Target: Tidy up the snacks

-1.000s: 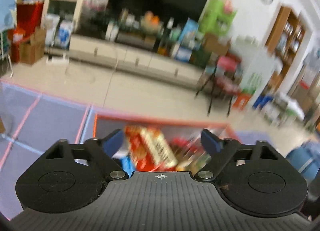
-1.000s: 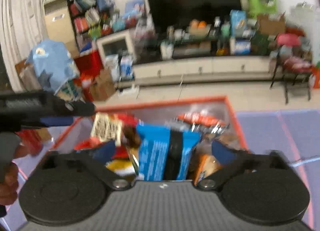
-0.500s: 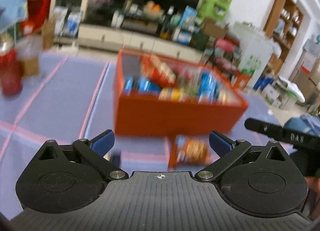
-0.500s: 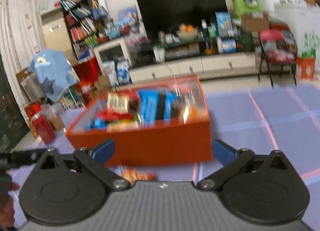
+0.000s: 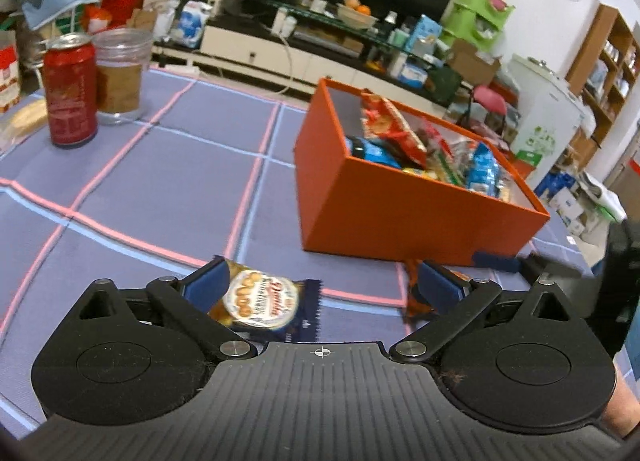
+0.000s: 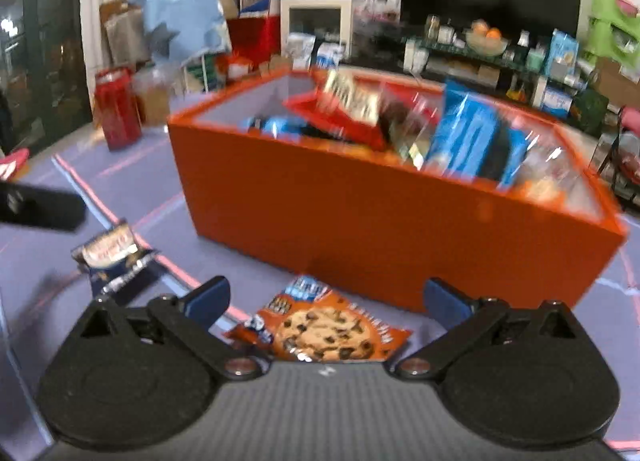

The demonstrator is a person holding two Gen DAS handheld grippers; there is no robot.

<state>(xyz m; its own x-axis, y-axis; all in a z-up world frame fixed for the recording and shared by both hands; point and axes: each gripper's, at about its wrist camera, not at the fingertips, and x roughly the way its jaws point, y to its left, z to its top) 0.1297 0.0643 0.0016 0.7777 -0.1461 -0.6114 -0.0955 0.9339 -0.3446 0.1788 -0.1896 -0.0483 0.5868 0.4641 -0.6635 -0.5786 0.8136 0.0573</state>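
On the purple worktop (image 5: 168, 189) with its pink and pale-blue grid lines, an open orange rectangular cardboard box (image 5: 400, 213) stands crowded with snack packets, blue and red ones leaning against each other above its rim. In the right wrist view the same box (image 6: 380, 221) fills the middle, its near wall facing the camera.

The left claw (image 5: 322, 287) is spread wide with nothing between its blue-padded fingers. Just beside its left finger lies a dark navy foil packet with a round picture of small golden biscuits (image 5: 268, 305), flat on the worktop in front of the box and apart from it. Behind its right finger an orange wrapper shows only in part.

The right claw (image 6: 326, 299) is likewise spread and holds nothing. Between its fingers, flat on the worktop and close to the box's near wall, lies an orange packet printed with a chocolate-chip cookie (image 6: 324, 331). The navy packet (image 6: 110, 255) appears to the left, near a black part of the other tool.

Far left on the worktop stand a red drinks can (image 5: 70, 89) and, just beside it, a clear glass jar with brown contents (image 5: 120, 77).
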